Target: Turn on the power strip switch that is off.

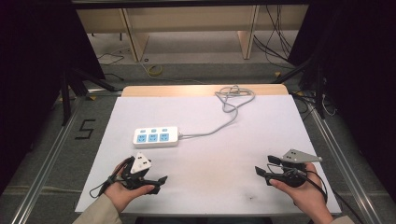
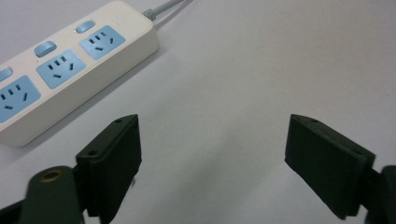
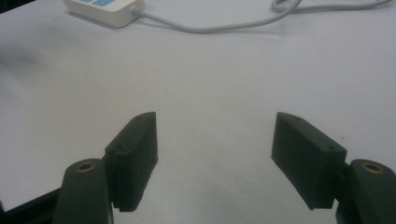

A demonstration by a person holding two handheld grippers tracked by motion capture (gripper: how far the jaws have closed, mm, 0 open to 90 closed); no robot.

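- Desk (image 1: pixel 210 140): white sheet, mostly bare.
- Power strip (image 1: pixel 156 137): left of frame centre, long axis left-right, cord (image 1: pixel 219 123) trailing right.
- Left gripper (image 1: pixel 157 183): nearer, just below strip, fingers (image 2: pixel 114 158) spread, empty.
- Right gripper (image 1: pixel 265 167): lower right, well apart, fingers (image 3: pixel 135 154) likewise released.

White-topped table (image 1: pixel 205 154), a strip of bare wood showing along its far edge. Left of centre lies a white power strip (image 1: pixel 155 136), three blue sockets facing up, small blue switches behind them. Its grey cable (image 1: pixel 219 123) snakes right and away, ending in a loose tangle by the far edge.
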